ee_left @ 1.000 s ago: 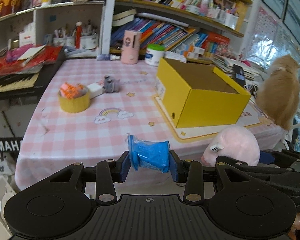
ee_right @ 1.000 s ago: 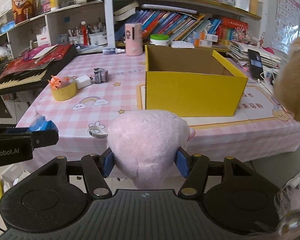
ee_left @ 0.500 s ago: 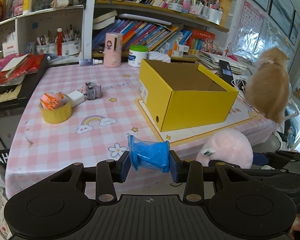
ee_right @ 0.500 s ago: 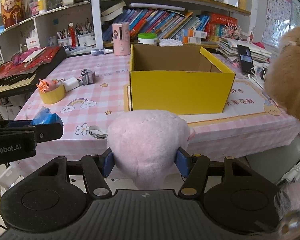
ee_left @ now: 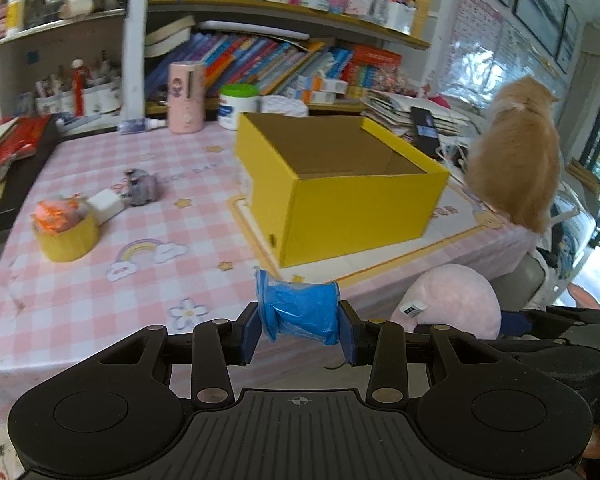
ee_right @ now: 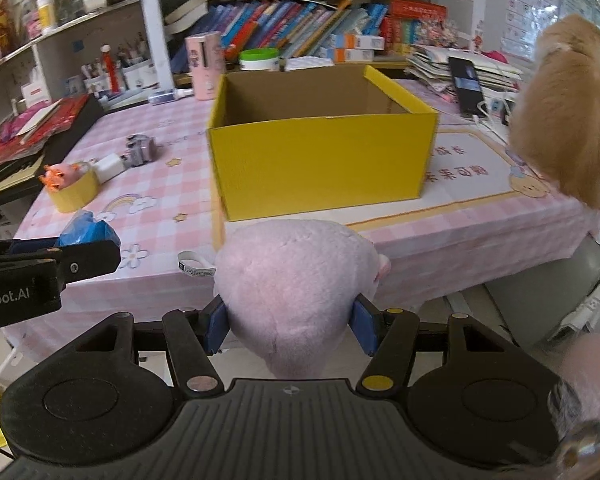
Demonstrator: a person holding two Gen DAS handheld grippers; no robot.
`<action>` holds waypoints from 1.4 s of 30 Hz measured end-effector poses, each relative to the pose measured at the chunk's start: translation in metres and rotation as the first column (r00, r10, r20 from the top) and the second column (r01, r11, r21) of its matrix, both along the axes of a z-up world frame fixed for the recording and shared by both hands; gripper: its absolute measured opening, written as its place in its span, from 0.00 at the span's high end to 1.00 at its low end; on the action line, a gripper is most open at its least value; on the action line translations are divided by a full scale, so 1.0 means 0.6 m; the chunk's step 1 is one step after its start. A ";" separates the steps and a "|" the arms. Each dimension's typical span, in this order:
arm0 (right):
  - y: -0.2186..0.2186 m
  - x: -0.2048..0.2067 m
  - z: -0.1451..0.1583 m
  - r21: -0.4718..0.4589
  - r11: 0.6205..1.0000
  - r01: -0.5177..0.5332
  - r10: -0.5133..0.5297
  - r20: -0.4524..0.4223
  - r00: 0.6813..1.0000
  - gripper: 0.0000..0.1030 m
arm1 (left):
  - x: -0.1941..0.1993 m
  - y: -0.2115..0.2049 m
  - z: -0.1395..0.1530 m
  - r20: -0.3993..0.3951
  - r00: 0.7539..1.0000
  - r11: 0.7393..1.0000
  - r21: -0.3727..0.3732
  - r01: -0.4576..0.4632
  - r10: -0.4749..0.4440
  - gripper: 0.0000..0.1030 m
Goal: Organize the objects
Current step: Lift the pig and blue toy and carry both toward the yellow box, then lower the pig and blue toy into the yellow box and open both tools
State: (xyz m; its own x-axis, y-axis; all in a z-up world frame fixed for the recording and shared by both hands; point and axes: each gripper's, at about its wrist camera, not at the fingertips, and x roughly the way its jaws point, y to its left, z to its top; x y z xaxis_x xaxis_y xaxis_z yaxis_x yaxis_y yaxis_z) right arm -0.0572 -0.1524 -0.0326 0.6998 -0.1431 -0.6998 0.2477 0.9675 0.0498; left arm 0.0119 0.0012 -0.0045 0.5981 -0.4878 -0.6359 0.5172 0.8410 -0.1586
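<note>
Between the left gripper's [ee_left: 300, 330] jaws, a blue bag roll [ee_left: 298, 310] sits clamped, long axis crosswise. Right gripper [ee_right: 290, 320] squeezes a pink plush toy [ee_right: 296, 276]. Ahead, across the table edge [ee_right: 440, 248], the open yellow box [ee_right: 320, 160] stands, squarer to the right gripper.

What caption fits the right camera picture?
Right gripper squeezing a fluffy pink plush toy before an open yellow cardboard box.
</note>
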 end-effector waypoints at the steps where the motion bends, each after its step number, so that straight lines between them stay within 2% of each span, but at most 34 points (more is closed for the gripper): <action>1: -0.007 -0.001 0.000 -0.001 1.000 0.010 -0.010 -0.001 1.000 0.43 | 0.002 -0.006 -0.001 0.000 1.000 1.000 -0.001 0.009 -0.009 0.63; 16: -0.082 -0.004 -0.009 0.025 0.995 0.097 -0.097 -0.019 0.995 0.43 | 0.011 -0.072 0.003 0.016 0.997 0.997 0.008 0.070 -0.070 0.63; 23: -0.107 -0.001 -0.003 0.017 0.992 0.124 -0.124 -0.010 0.992 0.43 | 0.027 -0.102 0.023 0.045 0.994 0.995 -0.008 0.097 -0.097 0.63; 34: -0.162 0.060 0.045 0.015 0.995 0.099 -0.100 0.072 0.992 0.43 | 0.092 -0.150 0.068 0.149 0.987 0.998 -0.030 0.060 -0.055 0.63; 42: -0.229 0.136 0.132 -0.053 0.998 0.014 0.000 0.260 0.966 0.43 | 0.165 -0.196 0.077 0.197 0.980 1.000 -0.010 -0.024 0.025 0.63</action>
